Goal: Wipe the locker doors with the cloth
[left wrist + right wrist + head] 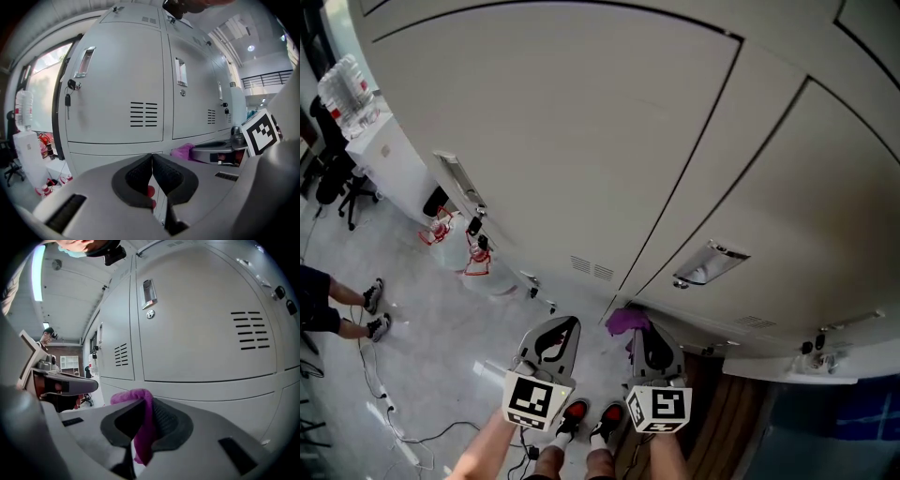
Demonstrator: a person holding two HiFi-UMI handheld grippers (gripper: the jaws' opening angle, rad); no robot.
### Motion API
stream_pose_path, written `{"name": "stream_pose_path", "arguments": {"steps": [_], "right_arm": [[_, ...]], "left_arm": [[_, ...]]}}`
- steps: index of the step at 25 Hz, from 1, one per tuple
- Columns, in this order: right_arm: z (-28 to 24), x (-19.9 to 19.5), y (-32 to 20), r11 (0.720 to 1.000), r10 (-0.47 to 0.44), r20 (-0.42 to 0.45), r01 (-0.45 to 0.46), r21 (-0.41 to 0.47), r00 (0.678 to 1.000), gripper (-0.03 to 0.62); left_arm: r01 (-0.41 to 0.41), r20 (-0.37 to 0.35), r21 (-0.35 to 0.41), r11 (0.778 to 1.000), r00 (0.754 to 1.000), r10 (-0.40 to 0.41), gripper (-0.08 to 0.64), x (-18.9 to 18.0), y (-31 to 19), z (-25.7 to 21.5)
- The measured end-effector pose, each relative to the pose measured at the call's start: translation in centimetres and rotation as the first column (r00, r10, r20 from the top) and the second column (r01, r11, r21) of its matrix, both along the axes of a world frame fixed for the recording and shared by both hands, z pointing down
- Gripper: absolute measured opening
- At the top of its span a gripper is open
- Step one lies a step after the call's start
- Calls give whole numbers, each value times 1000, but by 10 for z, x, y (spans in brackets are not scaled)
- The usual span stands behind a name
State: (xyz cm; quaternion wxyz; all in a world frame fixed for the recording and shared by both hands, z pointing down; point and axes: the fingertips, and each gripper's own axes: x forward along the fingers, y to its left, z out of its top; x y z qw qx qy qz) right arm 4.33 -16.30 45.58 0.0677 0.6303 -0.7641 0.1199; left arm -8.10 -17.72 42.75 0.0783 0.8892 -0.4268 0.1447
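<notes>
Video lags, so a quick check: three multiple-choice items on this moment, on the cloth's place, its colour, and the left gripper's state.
1. Where is the cloth? A in the right gripper's jaws; B on the floor; C on a door handle.
2. Its colour? A white; B purple; C green.
3. The left gripper's jaws? A wide apart; B together, empty; C clamped on a key.
Key: 1A, it sticks up between those jaws; 2B, plainly purple; 3B, they meet with nothing between.
</notes>
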Motion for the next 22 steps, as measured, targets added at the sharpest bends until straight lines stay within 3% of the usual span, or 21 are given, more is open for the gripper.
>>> {"name": "stream_pose_path", "arguments": {"steps": [11, 22], "right_arm": [[19, 5, -27, 1000, -11, 18, 11, -5, 1000, 52], [21, 14, -24, 1000, 7, 20, -6, -13, 1000, 52]], "left_arm": [[68, -7, -13, 998, 998, -68, 23, -10, -3, 16], [51, 8, -12, 999, 999, -51, 23, 1, 3, 18]]}}
